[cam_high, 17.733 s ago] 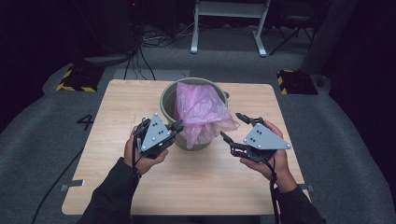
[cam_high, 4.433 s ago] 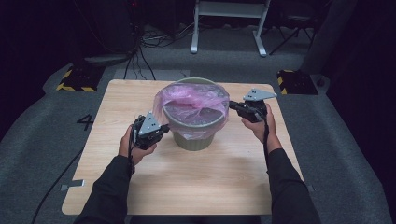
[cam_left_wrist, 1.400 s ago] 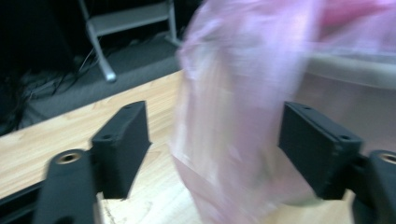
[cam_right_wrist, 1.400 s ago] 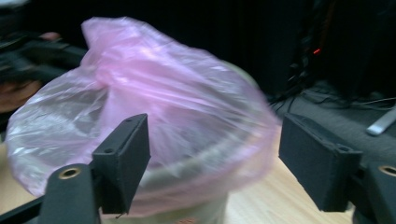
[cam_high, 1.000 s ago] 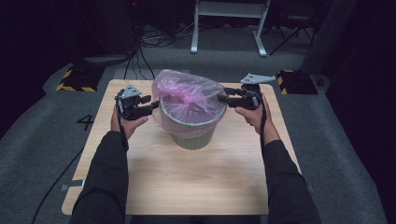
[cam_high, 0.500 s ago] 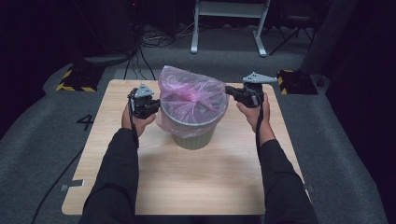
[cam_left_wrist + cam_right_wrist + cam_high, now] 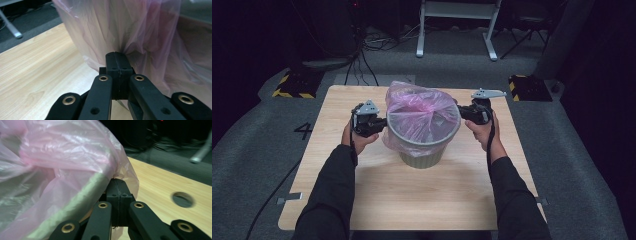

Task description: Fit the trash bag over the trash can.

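Note:
A grey-green bin stands mid-table with a thin pink plastic bag draped in and over its mouth. My left gripper sits against the bin's left side, shut on a pinch of the bag's film. In the left gripper view its jaws meet with the pink bag gathered at their tips. My right gripper is at the bin's right rim, also shut on the bag's edge. In the right gripper view its jaws hold the bag just outside the bin's rim.
The bin rests on a light wooden table, which has a round hole in its top near my right gripper. Dark carpet surrounds it, with a metal stand, cables and two yellow-black blocks behind.
Both grippers have come down beside the bin, the left one also moving in toward it. The bag's mouth has been drawn lower over the rim.

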Motion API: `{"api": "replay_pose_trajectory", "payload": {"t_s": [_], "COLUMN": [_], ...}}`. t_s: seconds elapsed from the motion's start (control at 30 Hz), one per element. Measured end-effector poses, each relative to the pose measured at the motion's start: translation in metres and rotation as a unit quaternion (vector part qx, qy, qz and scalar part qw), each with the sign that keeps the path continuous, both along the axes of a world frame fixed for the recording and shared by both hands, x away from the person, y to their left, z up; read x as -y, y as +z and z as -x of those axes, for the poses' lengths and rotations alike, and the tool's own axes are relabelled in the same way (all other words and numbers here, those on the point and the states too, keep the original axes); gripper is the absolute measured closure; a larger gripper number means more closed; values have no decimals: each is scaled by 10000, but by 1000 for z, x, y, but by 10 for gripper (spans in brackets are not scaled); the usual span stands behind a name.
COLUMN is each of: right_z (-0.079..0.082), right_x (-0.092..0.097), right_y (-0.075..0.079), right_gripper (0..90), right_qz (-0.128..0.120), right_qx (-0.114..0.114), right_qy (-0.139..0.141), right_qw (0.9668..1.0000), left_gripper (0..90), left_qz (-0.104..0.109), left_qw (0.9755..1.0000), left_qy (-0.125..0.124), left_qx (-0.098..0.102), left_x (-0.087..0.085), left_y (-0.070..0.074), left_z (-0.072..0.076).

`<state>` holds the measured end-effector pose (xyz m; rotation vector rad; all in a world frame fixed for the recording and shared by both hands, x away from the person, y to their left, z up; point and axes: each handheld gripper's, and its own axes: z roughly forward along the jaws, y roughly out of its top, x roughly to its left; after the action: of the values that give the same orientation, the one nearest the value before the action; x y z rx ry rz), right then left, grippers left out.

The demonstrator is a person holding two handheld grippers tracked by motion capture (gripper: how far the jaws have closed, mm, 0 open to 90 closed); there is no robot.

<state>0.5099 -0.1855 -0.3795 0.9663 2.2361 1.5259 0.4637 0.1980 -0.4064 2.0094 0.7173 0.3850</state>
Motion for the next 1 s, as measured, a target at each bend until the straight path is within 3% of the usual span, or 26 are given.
{"api": "replay_pose_trajectory", "payload": {"t_s": [0.07, 0.17, 0.27, 0.37, 0.53, 0.73, 0.8, 0.9, 0.93, 1.0], "right_z": [6, 10, 8, 4, -1, -2, 0, 6, 8, 13], "right_x": [1, 3, 5, 7, 7, 12, 13, 14, 15, 17], "right_y": [-1, -1, -1, -4, -18, -41, -44, -42, -42, -40], "right_gripper": [900, 900, 900, 900, 900, 900, 900, 886, 859, 827], "right_qz": [29, 97, 78, -73, 43, 39, 32, -1, 48, 179], "right_qx": [49, 96, 96, 7, -174, -408, -407, -274, -214, -74], "right_qy": [154, 259, 42, -144, -303, -387, -370, -246, -288, -339], "right_qw": [9999, 9996, 9999, 9999, 9994, 9984, 9985, 9993, 9993, 9992], "left_gripper": [900, 900, 900, 900, 900, 900, 900, 900, 897, 688], "left_qz": [-21, -151, -98, -64, -522, -636, -650, -339, -307, -321], "left_qw": [9999, 9999, 9997, 9998, 9975, 9967, 9965, 9975, 9969, 9946], "left_qy": [-115, -2, 232, 169, 469, 379, 468, 613, 673, 841], "left_qx": [19, 21, 30, 59, -120, -322, -241, 62, 271, 526], "left_x": [-2, -4, -6, -1, 5, 5, 3, -8, -11, -16], "left_y": [-1, -1, -1, -1, -11, -29, -31, -27, -25, -19], "left_z": [6, 9, 6, 5, -1, 2, 5, 15, 20, 31]}}
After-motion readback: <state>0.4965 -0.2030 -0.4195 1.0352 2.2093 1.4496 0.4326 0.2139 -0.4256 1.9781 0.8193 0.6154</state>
